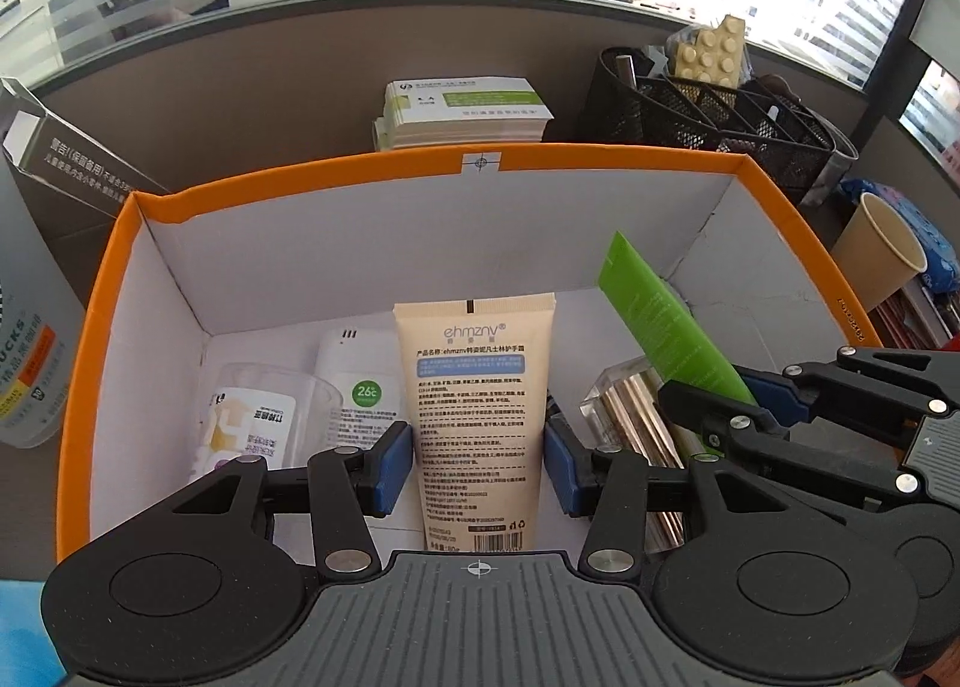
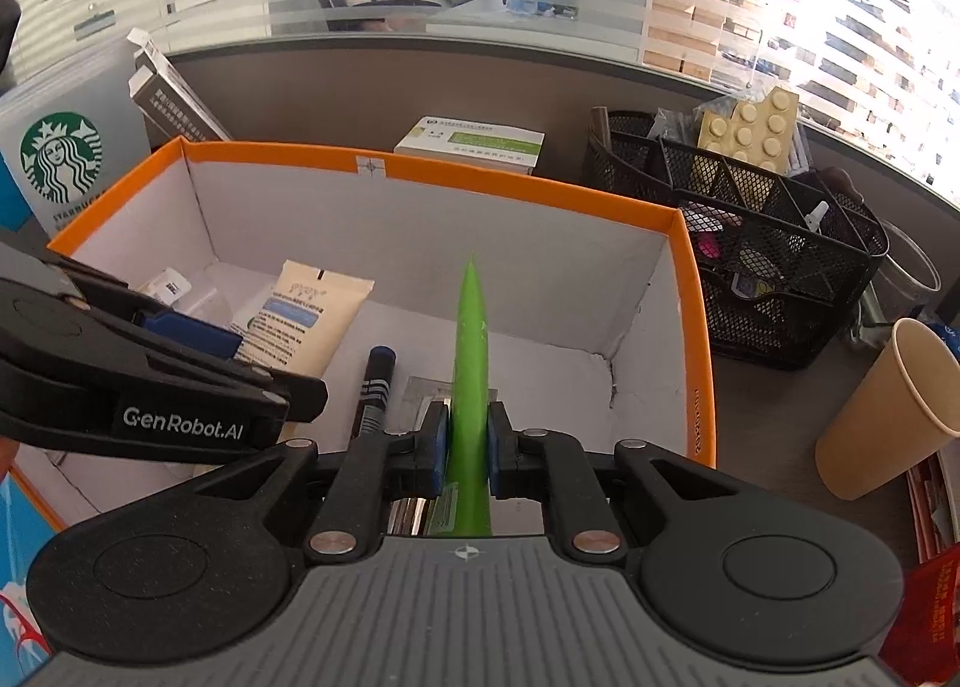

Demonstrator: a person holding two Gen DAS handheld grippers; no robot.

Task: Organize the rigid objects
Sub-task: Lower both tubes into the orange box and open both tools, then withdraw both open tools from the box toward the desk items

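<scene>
Grippers are both reaching down into the orange-rimmed box (image 1: 780, 195), coming in from the near side. Left gripper (image 1: 477, 462) is sitting over the box floor w/ its 2 blue pads (image 1: 393, 462) on either side of the cream hand cream tube (image 1: 474, 387). Pads look right at the tube's edges, but I can't tell if they're actually squeezing it or just bracketing it, so grip state = unclear. Tube is lying w/ its crimped end pointing toward the far wall.

Right gripper (image 2: 467, 441) is angling in from the right side, jaws closed tight on the green tube (image 2: 470, 375), which is seen edge-on and is sticking up and forward w/ its flat sealed end raised off the floor. In the left cam that same tube is leaning diagonally toward the box's right wall.

Other stuff in the box: clear plastic cup (image 1: 264, 417) + white bottle (image 1: 360, 381) on the left, black marker (image 2: 375, 387) near the middle, shiny gold packet (image 1: 636, 417) under the green tube. Outside the box a paper cup (image 2: 888, 411) and black mesh organizer (image 2: 774, 261) are standing to the right.
</scene>
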